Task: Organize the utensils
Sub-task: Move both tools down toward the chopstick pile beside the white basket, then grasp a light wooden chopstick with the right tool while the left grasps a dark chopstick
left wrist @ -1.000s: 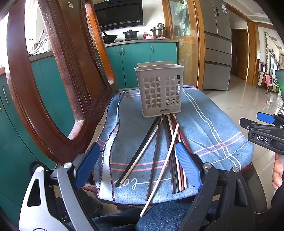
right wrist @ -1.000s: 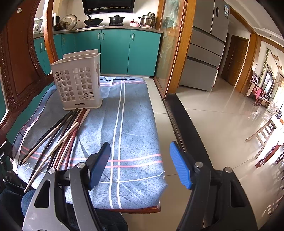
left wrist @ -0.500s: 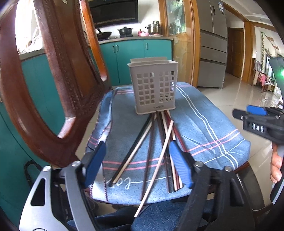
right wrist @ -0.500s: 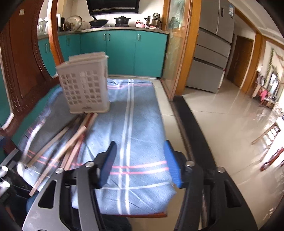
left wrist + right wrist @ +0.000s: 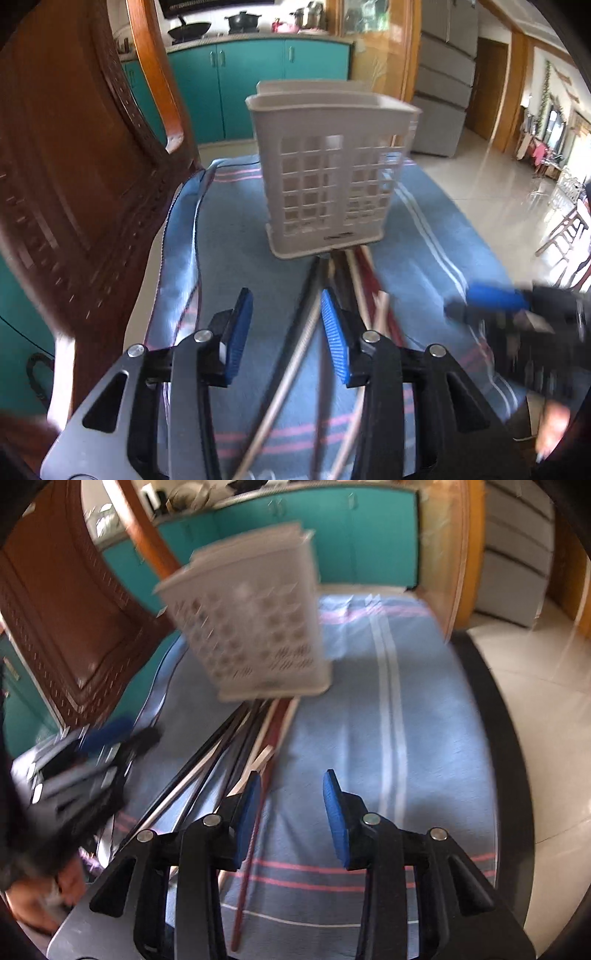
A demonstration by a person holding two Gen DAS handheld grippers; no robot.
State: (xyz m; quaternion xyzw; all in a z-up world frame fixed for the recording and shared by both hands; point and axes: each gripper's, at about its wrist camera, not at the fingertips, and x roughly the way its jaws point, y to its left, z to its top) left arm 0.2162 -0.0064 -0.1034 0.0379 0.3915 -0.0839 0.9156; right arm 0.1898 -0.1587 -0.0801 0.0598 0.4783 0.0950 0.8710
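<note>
Wooden and dark chopsticks lie fanned lengthwise from the pale latticed plastic basket toward us; our left gripper is nearer, our right gripper just beside, both closing, empty.

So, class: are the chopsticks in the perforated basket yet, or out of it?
Out. The chopsticks lie fanned on the blue striped cloth in front of the upright basket, whose visible holes show nothing inside.
</note>
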